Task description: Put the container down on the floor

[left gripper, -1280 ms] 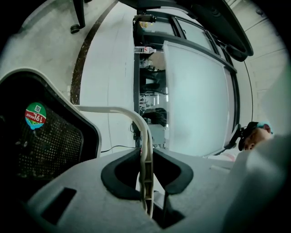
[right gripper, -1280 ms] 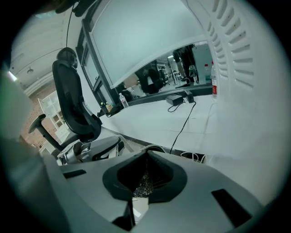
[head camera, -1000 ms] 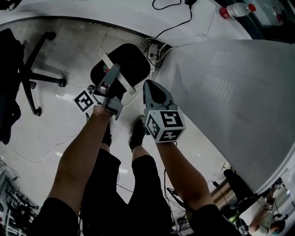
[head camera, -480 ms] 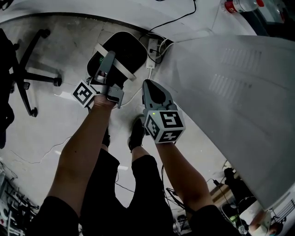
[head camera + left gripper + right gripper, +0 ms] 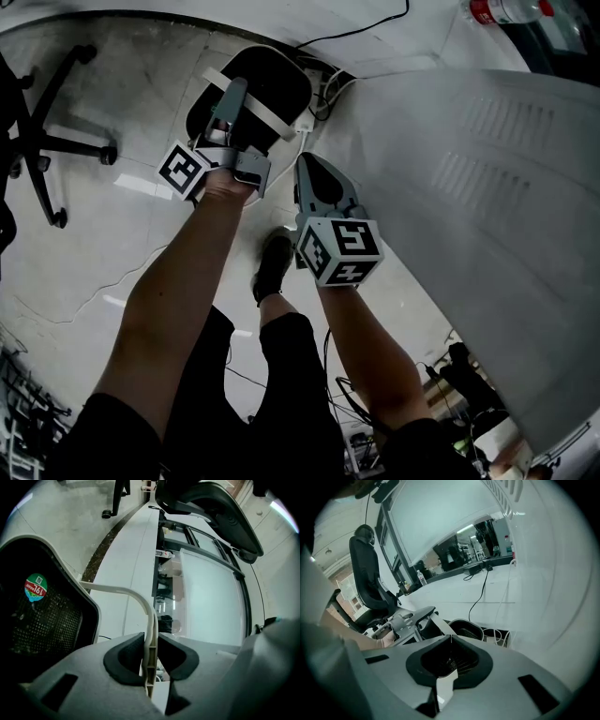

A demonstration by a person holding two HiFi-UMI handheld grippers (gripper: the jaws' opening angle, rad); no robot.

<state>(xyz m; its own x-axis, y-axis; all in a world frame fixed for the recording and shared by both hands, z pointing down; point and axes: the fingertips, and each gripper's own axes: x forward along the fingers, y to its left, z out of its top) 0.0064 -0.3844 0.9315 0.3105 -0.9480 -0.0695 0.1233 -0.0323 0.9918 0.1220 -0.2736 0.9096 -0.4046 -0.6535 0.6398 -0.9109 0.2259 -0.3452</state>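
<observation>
The container (image 5: 272, 84) is a black mesh basket with a white rim and a white bail handle (image 5: 251, 111). It hangs low over the pale floor from my left gripper (image 5: 231, 97), which is shut on that handle. In the left gripper view the handle (image 5: 137, 597) runs edge-on between the two dark pads of the left gripper (image 5: 151, 641), and the basket (image 5: 42, 616) with its round green sticker is at the left. Whether its base touches the floor I cannot tell. My right gripper (image 5: 309, 171) hovers beside it, shut and holding nothing (image 5: 450, 638); the basket (image 5: 466, 629) lies just beyond it.
A white power strip with cables (image 5: 317, 92) lies on the floor right behind the basket. A large white desk panel (image 5: 487, 187) fills the right side. An office chair base (image 5: 52, 150) stands at the left. The person's shoe (image 5: 272, 267) is below the grippers.
The left gripper has carried the basket lower and a little farther from the person's feet. The right gripper has sunk alongside it. Both jaws keep their state.
</observation>
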